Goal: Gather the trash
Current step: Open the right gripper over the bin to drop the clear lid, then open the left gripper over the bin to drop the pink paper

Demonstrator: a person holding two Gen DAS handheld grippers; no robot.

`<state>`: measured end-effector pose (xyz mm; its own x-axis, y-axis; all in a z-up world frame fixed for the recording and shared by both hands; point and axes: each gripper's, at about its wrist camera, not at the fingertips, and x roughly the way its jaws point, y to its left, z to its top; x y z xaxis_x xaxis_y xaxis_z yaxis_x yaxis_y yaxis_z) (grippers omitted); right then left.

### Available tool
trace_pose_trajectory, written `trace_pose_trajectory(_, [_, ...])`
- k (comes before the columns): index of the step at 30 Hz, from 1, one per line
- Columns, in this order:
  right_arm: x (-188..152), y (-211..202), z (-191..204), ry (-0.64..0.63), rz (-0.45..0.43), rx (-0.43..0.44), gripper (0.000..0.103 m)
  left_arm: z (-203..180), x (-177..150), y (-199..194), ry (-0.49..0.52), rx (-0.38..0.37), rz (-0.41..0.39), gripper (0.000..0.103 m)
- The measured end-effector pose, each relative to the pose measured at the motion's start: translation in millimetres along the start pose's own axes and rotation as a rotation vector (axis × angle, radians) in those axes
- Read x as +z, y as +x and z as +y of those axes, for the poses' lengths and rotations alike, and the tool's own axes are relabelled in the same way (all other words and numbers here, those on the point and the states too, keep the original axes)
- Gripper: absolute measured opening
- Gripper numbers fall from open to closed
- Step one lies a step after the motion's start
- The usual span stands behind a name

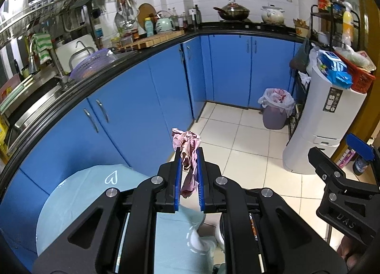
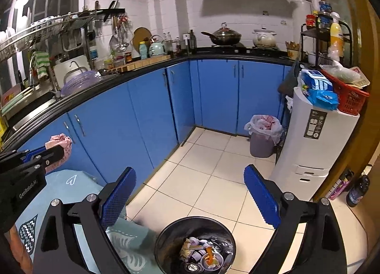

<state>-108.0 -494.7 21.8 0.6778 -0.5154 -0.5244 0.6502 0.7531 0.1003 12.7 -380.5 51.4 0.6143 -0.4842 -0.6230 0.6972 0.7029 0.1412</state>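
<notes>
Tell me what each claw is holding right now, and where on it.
Left claw: shut on the crumpled pink wrapper, gripped across its lower middle. Right claw: open, nothing held.

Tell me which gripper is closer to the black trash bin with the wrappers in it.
Right. The right gripper hangs open directly above the black trash bin. The left gripper, shut on a pink wrapper, is off to its side, over the light-blue tablecloth.

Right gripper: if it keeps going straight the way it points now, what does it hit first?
Probably the bare floor tiles. The right gripper is open and empty, aimed down and forward. The black bin sits below that line, so likely missed; depth is unclear.
</notes>
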Motion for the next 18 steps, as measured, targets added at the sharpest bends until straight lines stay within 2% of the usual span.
trace_pose_trajectory(18, [2,7,-70,0.087,0.006,-0.086,0.09,-76,14,24,0.067,-0.119,0.052,0.014])
